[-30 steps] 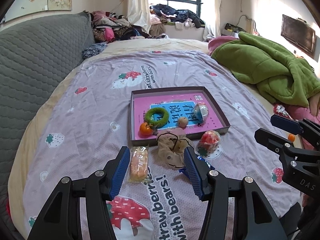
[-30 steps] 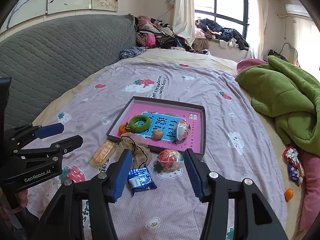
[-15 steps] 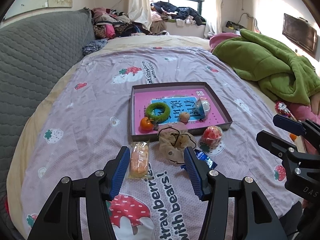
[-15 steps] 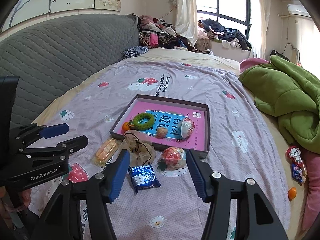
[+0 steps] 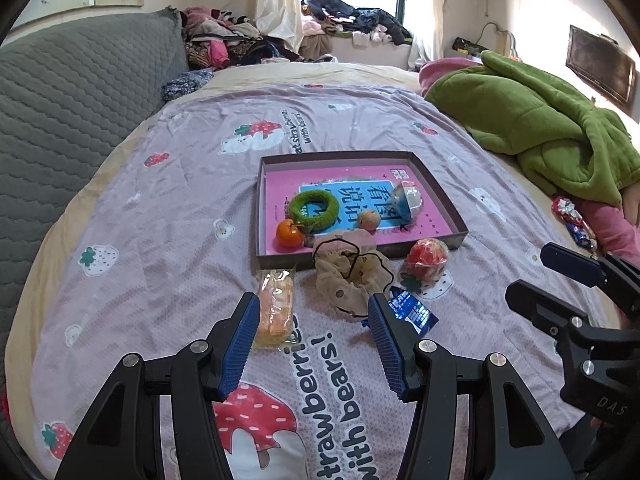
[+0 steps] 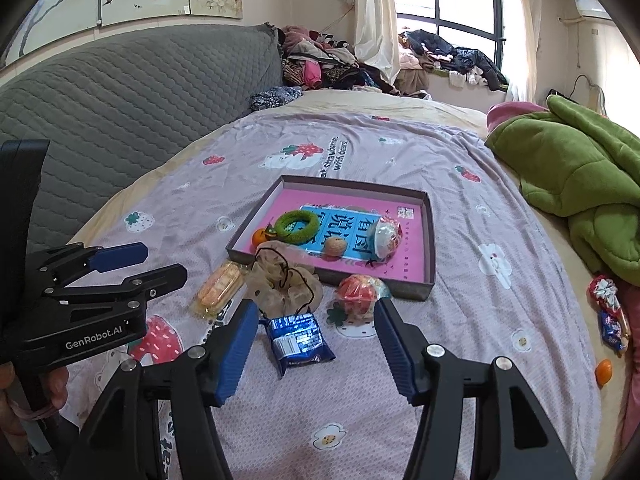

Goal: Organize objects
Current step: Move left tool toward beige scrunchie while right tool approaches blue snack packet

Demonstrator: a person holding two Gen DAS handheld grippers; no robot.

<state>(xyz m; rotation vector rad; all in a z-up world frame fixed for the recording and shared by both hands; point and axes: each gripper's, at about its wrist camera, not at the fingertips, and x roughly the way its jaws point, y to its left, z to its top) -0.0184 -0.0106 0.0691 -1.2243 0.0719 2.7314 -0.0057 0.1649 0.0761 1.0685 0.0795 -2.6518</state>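
Tongs, left (image 5: 310, 344) and right (image 6: 314, 348), gape with ribbed blue pads above crinkly foil packet (image 6: 299, 338).

I saw a lilac bedspread (image 5: 168, 216) printed with red strawberries and white bears. The shallow box (image 5: 260, 216) had grey-brown walls and a pink floor with a blue panel. In it lay a green ring (image 5: 313, 210) and an orange fruit (image 5: 289, 233). Outside sat a blue snack packet (image 6: 298, 338), a beige scrunchie (image 5: 352, 276) and an orange-yellow wrapped bar (image 5: 274, 308). My gripper pads (image 6: 234, 354) were blue on black.
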